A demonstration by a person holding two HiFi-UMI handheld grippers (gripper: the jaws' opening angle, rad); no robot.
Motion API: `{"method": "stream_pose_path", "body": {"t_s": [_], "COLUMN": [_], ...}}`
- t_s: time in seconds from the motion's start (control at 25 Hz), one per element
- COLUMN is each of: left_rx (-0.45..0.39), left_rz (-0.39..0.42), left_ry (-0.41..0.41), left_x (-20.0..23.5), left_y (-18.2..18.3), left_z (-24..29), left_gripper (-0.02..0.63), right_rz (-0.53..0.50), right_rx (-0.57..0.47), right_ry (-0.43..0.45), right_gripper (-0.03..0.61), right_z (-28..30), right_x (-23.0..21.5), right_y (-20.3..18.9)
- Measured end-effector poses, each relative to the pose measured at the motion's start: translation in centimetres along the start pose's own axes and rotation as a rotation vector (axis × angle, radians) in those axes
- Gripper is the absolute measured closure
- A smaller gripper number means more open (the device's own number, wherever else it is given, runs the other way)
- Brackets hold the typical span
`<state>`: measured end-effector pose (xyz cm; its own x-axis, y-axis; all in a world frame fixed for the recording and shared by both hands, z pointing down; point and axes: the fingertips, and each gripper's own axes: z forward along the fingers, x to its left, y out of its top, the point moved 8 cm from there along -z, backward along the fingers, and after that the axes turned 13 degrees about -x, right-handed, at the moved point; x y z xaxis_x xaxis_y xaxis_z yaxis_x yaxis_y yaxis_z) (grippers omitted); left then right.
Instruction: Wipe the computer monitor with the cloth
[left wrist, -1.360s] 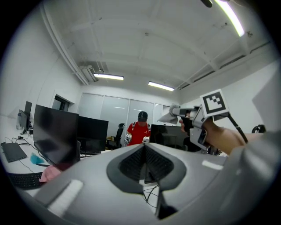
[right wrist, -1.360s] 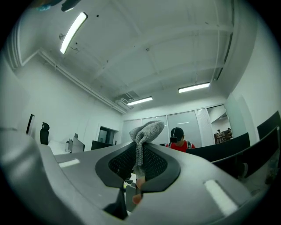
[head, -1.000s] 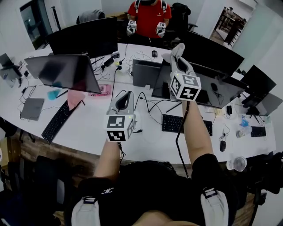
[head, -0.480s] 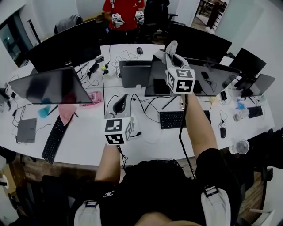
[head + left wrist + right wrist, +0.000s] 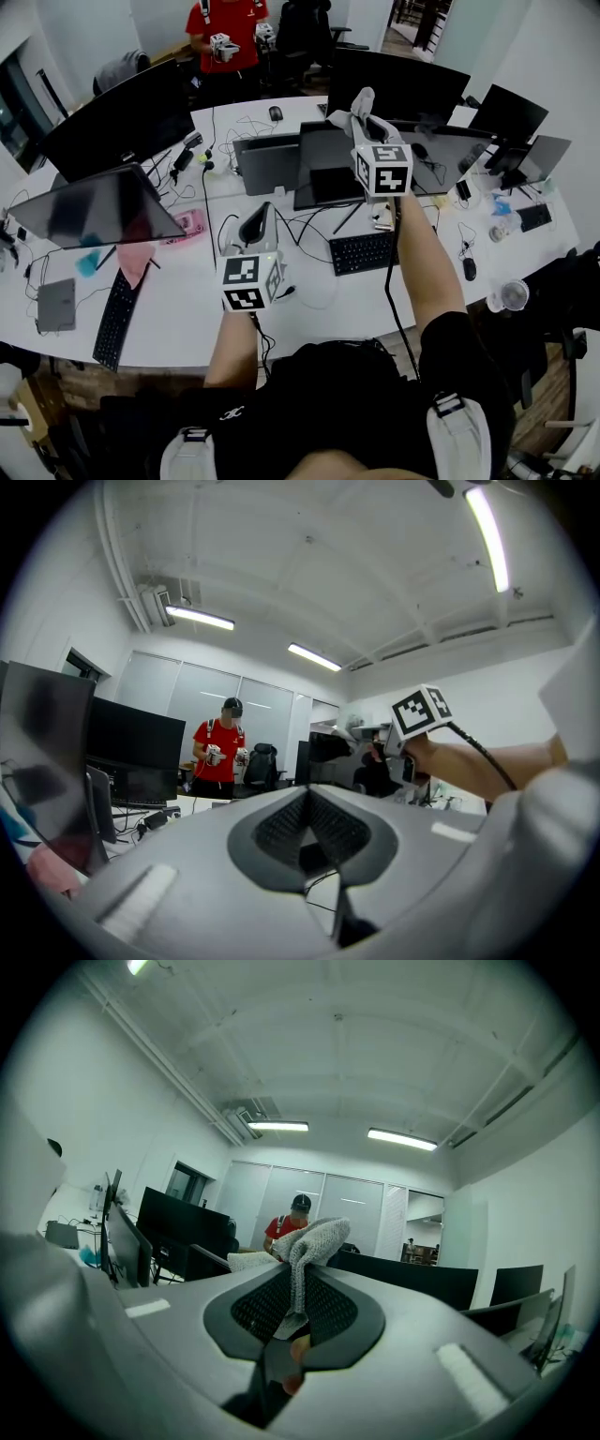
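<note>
Now, cloth (image 5: 319, 1237) tight in right tool (image 5: 302, 1277), near monitor (image 5: 328, 159); left tool (image 5: 307, 797) closed, empty

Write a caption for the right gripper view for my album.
The right tool pinches a grey cloth between its jaws, a dark monitor behind.

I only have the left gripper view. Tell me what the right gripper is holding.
Observer: The right gripper has its jaws shut on a grey knitted cloth, which sticks up past the tips.
Operator: Now give me its place relative to the monitor.
Observer: In the head view it is held up at the top edge of the dark monitor. Whether the cloth touches the screen cannot be told.
Operator: Report what lies under my left gripper.
Observer: The left gripper, jaws shut and empty, hangs over the white desk beside loose cables, left of a black keyboard.
</note>
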<state>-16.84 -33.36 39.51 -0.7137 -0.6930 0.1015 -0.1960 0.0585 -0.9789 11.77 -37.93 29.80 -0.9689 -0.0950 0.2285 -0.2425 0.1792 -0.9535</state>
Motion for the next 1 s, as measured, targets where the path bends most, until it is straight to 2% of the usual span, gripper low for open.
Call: {"method": "stream_pose_path", "body": {"t_s": [0.4, 1.0], "left_rx": [0.038, 0.053], "left_rz": [0.006, 0.057], "left_ry": [-0.047, -0.020], "left_x": [-5.9, -18.3], "left_y": [-1.2, -3.3], "left_z": [3.9, 11.3], "left_gripper": [0.560, 0.560], "right_rz": [0.004, 0.026], "right_rx": [0.035, 0.016], "right_ry": [-0.090, -0.105], "right_gripper": [0.548, 0.548], "right_z": [-2.8, -6.1], "right_x": [-8.1, -23.4], "right_y": [-1.5, -4.8]}}
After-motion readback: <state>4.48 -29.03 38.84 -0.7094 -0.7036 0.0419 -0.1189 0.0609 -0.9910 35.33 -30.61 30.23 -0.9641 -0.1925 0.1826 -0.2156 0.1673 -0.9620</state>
